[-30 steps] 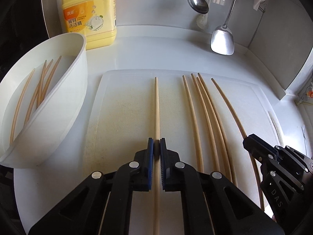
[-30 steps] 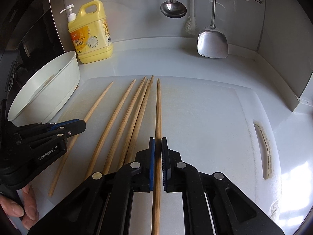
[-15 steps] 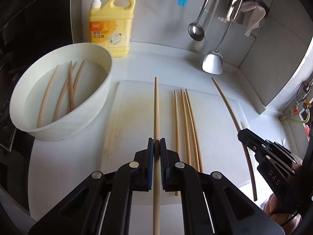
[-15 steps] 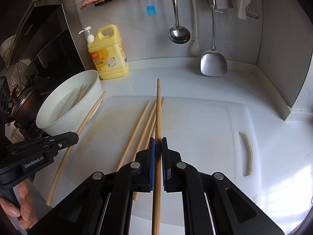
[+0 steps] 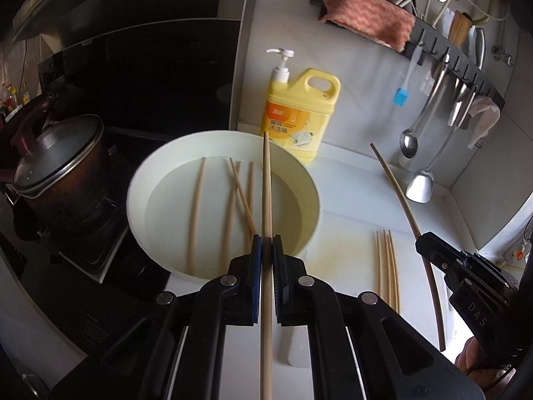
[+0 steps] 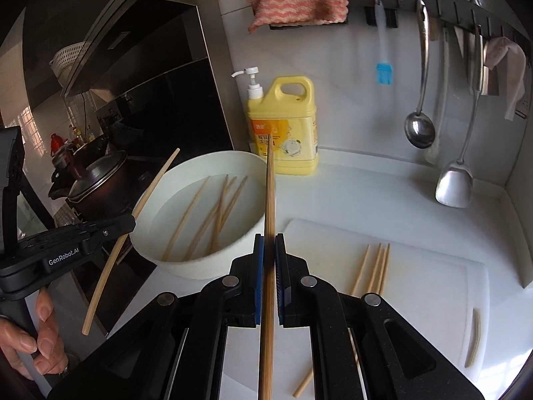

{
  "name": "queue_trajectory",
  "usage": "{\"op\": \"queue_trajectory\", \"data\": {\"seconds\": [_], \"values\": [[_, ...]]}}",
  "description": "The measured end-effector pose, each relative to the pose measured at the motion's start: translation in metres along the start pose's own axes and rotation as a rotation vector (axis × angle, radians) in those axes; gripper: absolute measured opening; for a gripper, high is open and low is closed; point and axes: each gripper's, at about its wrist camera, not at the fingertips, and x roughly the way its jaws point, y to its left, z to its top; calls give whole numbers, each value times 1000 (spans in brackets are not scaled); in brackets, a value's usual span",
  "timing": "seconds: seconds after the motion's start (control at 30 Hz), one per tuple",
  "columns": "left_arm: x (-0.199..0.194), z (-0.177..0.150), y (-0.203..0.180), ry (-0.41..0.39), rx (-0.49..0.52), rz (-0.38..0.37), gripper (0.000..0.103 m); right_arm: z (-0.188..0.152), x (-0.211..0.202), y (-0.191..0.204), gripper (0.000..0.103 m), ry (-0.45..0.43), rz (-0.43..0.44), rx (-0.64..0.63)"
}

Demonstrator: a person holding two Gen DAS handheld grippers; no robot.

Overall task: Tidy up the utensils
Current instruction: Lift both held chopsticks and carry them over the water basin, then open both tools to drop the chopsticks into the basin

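Both grippers, left [image 5: 266,250] and right [image 6: 269,250], each clamped on a chopstick [image 5: 266,180], have lifted off the board [image 6: 433,266] toward the bowl [image 5: 299,180], likely for dropping

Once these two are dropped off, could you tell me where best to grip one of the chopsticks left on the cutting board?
Probably near mid-length, coming straight down with the jaws across the stick. The chopsticks lie flat on the cutting board, bunched almost touching, so take the outermost one first.
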Motion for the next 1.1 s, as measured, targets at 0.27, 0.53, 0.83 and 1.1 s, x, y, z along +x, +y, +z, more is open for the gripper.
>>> {"op": "queue_trajectory", "data": {"seconds": [0.27,0.53,0.83,1.1], "values": [[42,51,71,16,-39,2,7,57,75,64,7,25,43,-19],[107,67,108,124,-36,-42,7,67,165,78,7,155,52,96],[160,65,112,237,-19,-85,7,61,219,69,7,273,-13,154],[181,61,109,291,-2,-98,7,52,235,59,7,331,-33,196]]}}
